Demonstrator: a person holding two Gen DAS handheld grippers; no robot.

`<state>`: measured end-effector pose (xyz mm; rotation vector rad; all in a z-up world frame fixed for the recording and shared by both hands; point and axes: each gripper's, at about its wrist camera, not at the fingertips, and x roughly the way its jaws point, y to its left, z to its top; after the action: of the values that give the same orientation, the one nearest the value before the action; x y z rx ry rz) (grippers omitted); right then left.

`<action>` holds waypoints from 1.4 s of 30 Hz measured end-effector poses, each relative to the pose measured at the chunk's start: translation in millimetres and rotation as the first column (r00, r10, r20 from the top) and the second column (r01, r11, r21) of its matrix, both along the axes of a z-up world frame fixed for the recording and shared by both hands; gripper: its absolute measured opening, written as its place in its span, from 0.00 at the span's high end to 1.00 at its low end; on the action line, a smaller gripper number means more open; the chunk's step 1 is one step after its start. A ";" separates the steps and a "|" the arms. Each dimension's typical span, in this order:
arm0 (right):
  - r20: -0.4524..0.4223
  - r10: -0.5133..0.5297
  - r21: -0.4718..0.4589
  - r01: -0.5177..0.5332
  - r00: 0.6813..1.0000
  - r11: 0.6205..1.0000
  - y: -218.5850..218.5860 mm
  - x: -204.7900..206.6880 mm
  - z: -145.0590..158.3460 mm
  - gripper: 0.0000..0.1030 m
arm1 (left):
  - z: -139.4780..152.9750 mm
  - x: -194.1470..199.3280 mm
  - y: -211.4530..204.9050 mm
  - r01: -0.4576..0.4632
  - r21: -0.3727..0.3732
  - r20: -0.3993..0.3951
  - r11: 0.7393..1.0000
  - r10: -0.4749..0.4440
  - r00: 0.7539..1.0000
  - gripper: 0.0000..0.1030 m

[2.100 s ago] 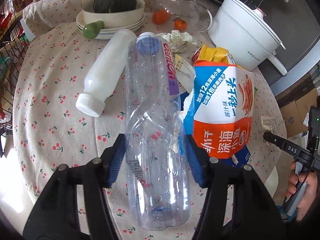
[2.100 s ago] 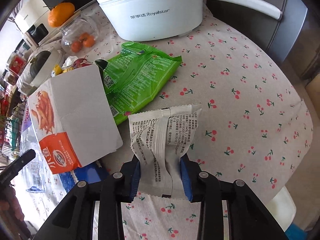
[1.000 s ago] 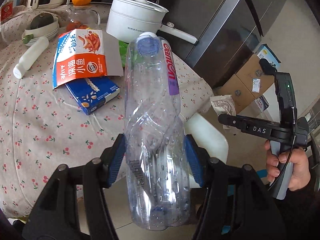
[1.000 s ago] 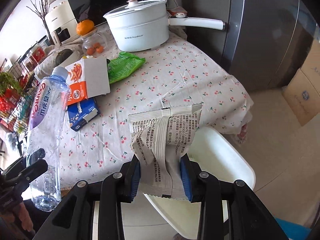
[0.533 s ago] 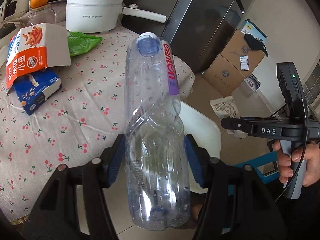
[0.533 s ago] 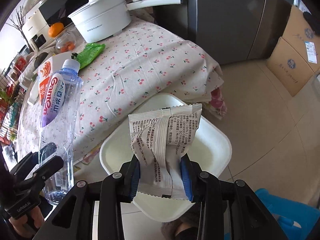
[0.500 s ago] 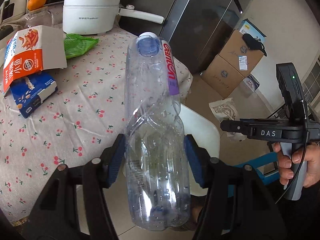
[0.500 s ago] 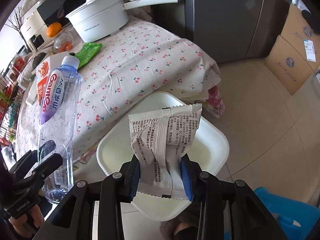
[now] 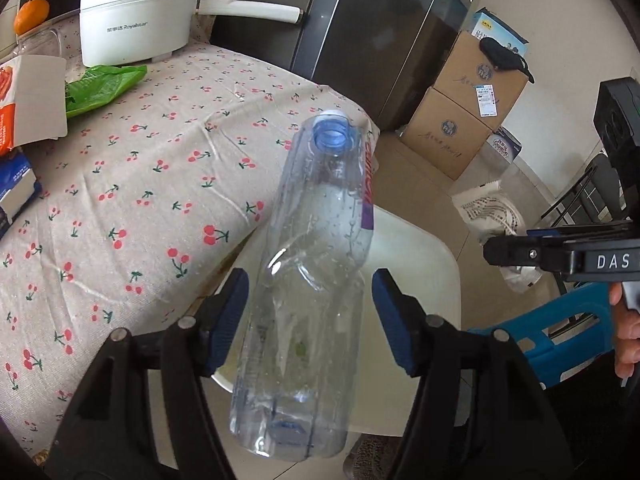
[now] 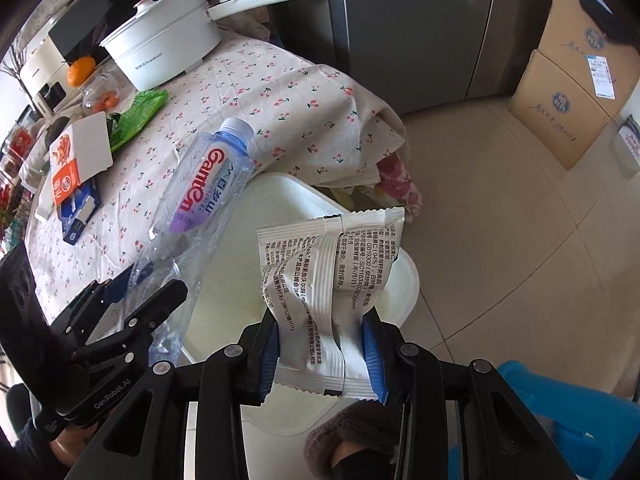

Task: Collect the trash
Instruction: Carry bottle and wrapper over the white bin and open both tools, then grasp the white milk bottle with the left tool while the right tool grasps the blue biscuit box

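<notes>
Two pieces of trash are in the claws — one clear plastic bottle [image 9: 308,280] and one white snack wrapper [image 10: 332,280]. Both hang over a single white bin [image 10: 288,208] that stands on the floor at the edge of the table [image 9: 152,184]; what lies inside the bin cannot be made out. On the table sit one white electric pot [image 9: 136,20], one green bag [image 9: 100,86], one orange-and-white carton [image 10: 76,156] and one blue box [image 10: 78,210]. Two cardboard boxes [image 9: 464,112] are stacked by the far wall.

The left claw [image 9: 308,312] has just been opening: its blue pads [image 9: 390,316] now stand clear of the bottle, which tilts between them, cap end leaning toward the table. The right claw [image 10: 322,354] is narrow — its pads press the lower part of the wrapper from both sides, holding it above the bin.
</notes>
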<state>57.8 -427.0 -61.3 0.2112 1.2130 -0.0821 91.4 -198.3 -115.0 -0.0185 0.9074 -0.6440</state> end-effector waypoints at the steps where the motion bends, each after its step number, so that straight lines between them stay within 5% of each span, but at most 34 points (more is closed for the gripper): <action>1: -0.003 0.001 -0.001 -0.001 1.000 1.000 0.7 0.4 -0.2 0.63 | -0.8 0.5 1.2 -0.003 0.006 -0.007 1.000 0.003 1.000 0.34; 19: -0.047 0.033 -0.015 -0.034 0.998 0.999 23.8 15.5 -10.7 0.61 | 22.0 -23.5 50.7 -0.094 0.152 -0.004 0.984 0.096 0.995 0.16; 31: -0.073 0.034 -0.040 -0.037 0.997 0.998 48.1 33.9 -16.5 0.57 | 31.8 -40.3 84.3 -0.143 0.254 0.054 0.956 0.134 0.990 0.13; 33: -0.065 0.029 -0.032 -0.031 0.997 0.999 50.7 36.6 -15.3 0.52 | 32.5 -42.8 90.7 -0.151 0.261 0.060 0.953 0.140 0.988 0.13; 36: -0.046 0.018 -0.009 -0.019 0.999 1.000 54.5 39.9 -11.9 0.27 | 35.0 -47.0 101.0 -0.164 0.270 0.070 0.949 0.150 0.986 0.13; 42: -0.029 0.035 -0.013 -0.035 0.999 0.999 70.4 42.8 -6.0 0.24 | 38.2 -52.0 123.7 -0.198 0.262 0.072 0.945 0.185 0.980 0.12</action>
<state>100.7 -356.6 -67.3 0.1773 1.2436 -0.0627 39.4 -74.6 -76.7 0.1486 0.9289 -0.3358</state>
